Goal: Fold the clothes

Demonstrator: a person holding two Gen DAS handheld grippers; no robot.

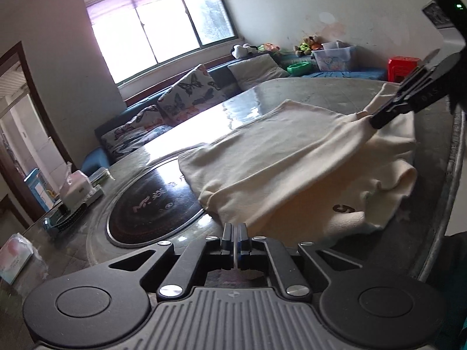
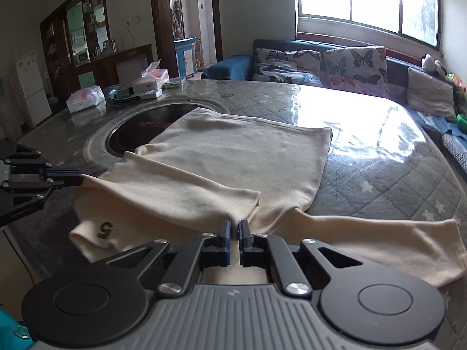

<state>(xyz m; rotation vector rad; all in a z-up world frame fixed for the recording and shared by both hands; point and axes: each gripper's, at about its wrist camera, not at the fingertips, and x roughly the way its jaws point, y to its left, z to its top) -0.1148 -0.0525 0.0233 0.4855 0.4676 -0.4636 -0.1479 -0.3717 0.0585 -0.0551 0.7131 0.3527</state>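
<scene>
The cream garment (image 2: 233, 157) lies on the table (image 2: 379, 157) beside its round inset hob, its near edge pinched by the clenched left gripper (image 2: 80, 176) and clenched right gripper (image 2: 233, 226).

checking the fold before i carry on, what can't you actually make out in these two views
- Shirt: its near part in the right wrist view is hidden behind the right gripper.
- Print on the shirt: only a "5" shows; folded cloth covers the rest.
- Left gripper: the cloth it pinches is barely visible between its fingers in the left wrist view.
- Black disc in the table: lettering too blurred to read.
</scene>
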